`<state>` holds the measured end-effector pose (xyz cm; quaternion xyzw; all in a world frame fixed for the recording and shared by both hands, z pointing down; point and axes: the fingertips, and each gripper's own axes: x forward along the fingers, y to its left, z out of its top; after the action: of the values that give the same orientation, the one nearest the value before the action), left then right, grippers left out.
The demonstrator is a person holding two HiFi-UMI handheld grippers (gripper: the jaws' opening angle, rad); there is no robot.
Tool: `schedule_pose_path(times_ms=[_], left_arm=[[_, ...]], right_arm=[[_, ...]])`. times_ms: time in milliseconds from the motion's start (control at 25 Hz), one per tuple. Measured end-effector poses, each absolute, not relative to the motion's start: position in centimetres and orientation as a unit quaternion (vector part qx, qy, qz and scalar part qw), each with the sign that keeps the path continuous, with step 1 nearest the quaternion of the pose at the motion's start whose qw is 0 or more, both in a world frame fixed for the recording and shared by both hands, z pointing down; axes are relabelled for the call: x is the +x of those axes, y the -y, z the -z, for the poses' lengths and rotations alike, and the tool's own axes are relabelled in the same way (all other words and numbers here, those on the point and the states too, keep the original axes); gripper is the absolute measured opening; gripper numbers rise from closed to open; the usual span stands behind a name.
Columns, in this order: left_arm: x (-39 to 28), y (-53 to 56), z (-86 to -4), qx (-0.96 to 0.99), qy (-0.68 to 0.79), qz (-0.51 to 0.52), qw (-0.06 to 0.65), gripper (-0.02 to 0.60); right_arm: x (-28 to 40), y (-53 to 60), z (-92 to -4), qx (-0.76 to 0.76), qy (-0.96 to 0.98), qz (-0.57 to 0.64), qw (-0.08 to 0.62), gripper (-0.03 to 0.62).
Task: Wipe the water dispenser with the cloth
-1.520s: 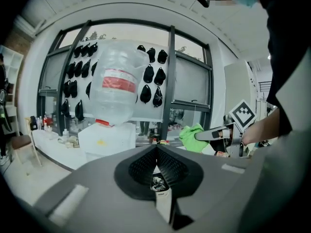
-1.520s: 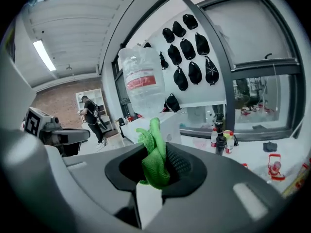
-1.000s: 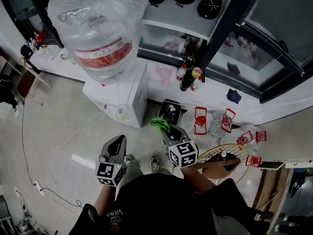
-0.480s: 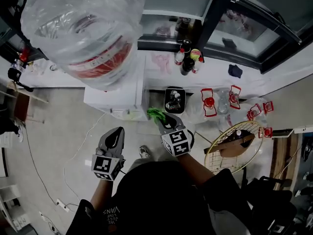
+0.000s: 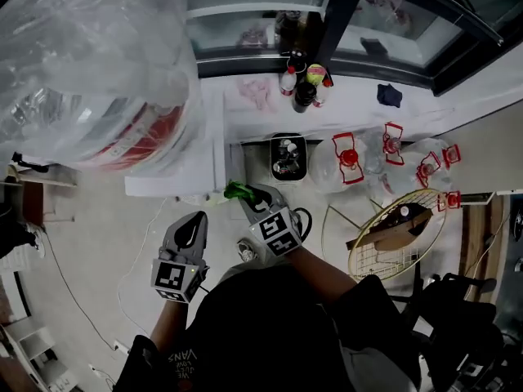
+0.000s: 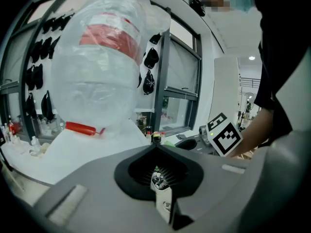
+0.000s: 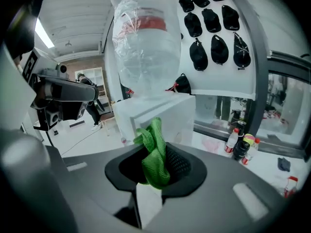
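Bottle (image 5: 90,64) atop dispenser (image 5: 214,149); container (image 5: 273,158) rightward.

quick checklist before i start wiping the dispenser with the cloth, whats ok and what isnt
1. Green cloth clamped in the right gripper: ok.
2. Cloth bunched past the jaw tips, enough to wipe with: ok.
3. Cloth touching the water dispenser: cannot tell; it looks just short of the white front.
4. Left gripper shut, empty and off to the side: ok.
5. Plastic-wrapped bottle upright on top of the dispenser: ok.
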<state>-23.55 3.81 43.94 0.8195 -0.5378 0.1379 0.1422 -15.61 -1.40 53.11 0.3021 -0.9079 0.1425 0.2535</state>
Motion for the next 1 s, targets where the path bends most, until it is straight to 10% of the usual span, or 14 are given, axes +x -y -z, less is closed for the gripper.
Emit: schedule_pose_path(times_ms=[1000], left_arm=[[-20.1, 3.7, -45.9, 0.727, 0.641, -0.137, 0.204, 0.002]], right_arm=[[-19.8, 23.1, -57.2, 0.219, 0.930, -0.070, 0.288, 0.092]])
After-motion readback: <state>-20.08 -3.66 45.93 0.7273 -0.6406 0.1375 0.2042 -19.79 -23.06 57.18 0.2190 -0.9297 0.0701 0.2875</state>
